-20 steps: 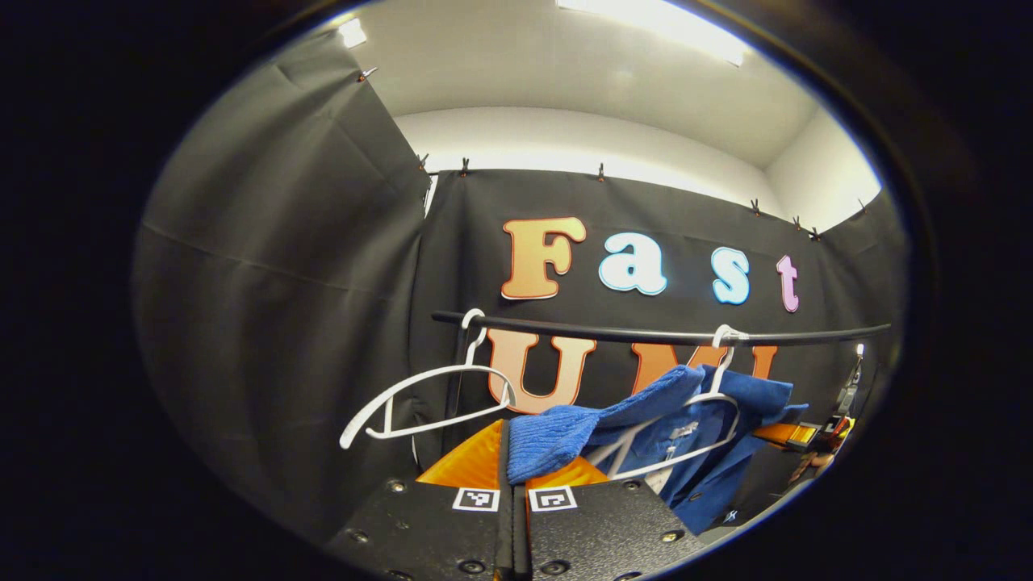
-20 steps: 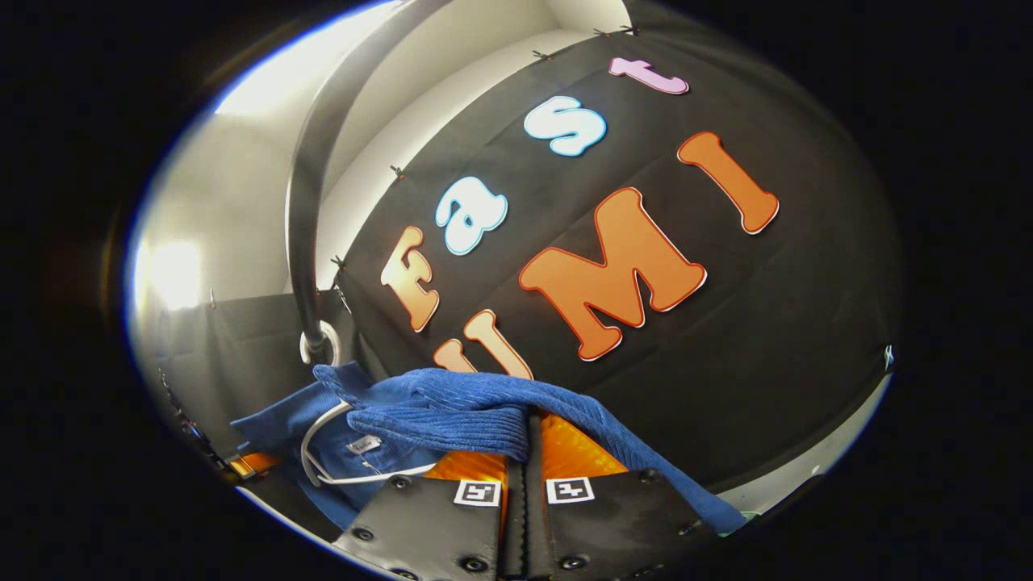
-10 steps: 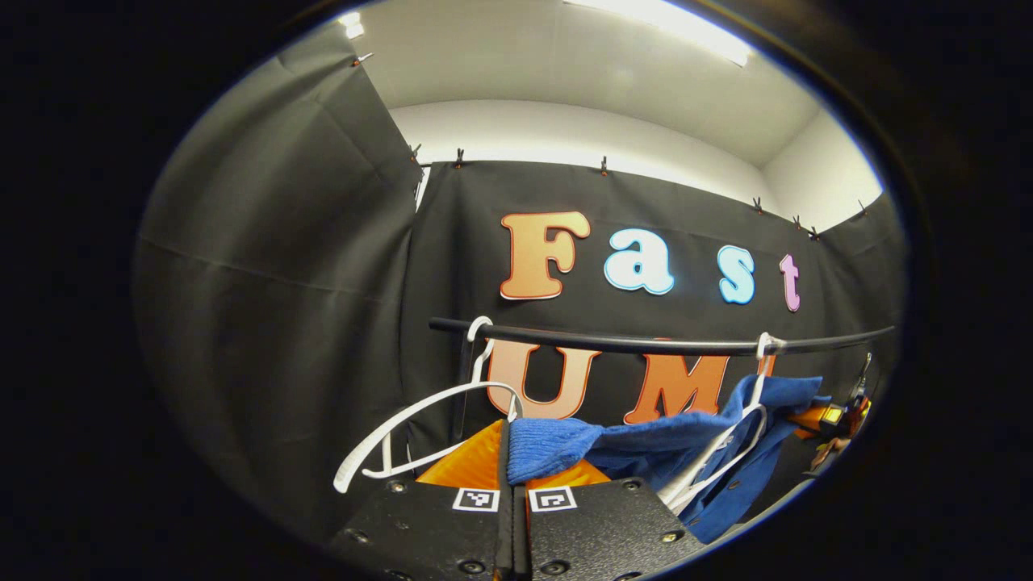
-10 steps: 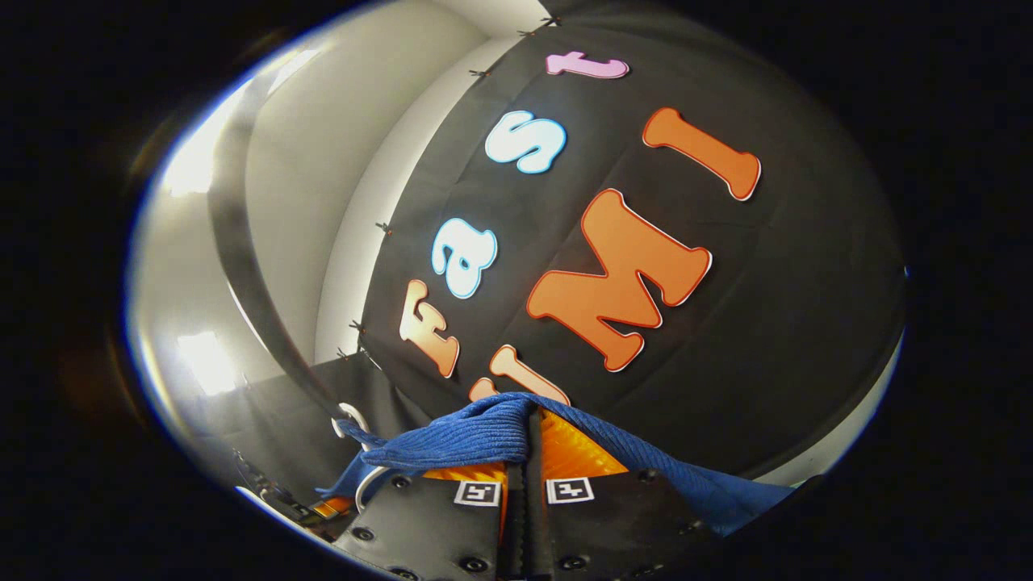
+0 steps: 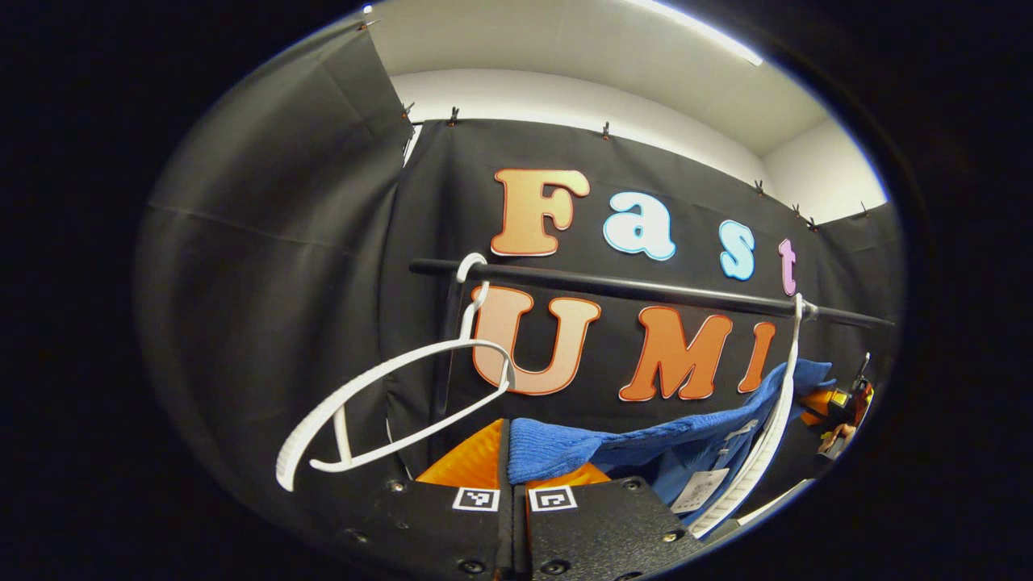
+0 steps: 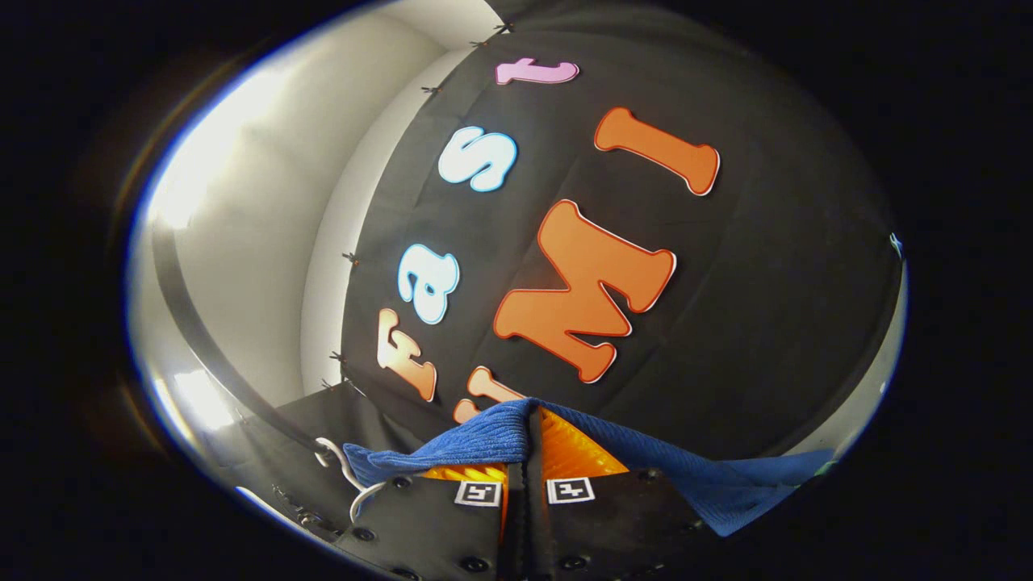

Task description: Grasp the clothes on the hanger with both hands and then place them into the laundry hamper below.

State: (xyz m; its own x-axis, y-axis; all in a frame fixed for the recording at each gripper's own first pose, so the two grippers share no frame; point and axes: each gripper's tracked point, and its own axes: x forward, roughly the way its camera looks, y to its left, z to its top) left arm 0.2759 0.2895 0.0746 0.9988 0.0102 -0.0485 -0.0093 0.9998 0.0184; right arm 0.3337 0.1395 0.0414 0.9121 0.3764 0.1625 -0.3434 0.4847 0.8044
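Clamping the blue garment (image 5: 565, 452), the left gripper (image 5: 512, 476) pinches its ribbed edge. The right gripper (image 6: 520, 464) likewise grips this cloth, beside a white hanger (image 5: 767, 436).

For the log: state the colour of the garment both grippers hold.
Blue garment; it shows best in the left gripper view.

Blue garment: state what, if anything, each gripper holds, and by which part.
Both hold the blue garment. The left gripper pinches a ribbed edge; the right gripper pinches another ribbed edge. Which part of the garment cannot be told.
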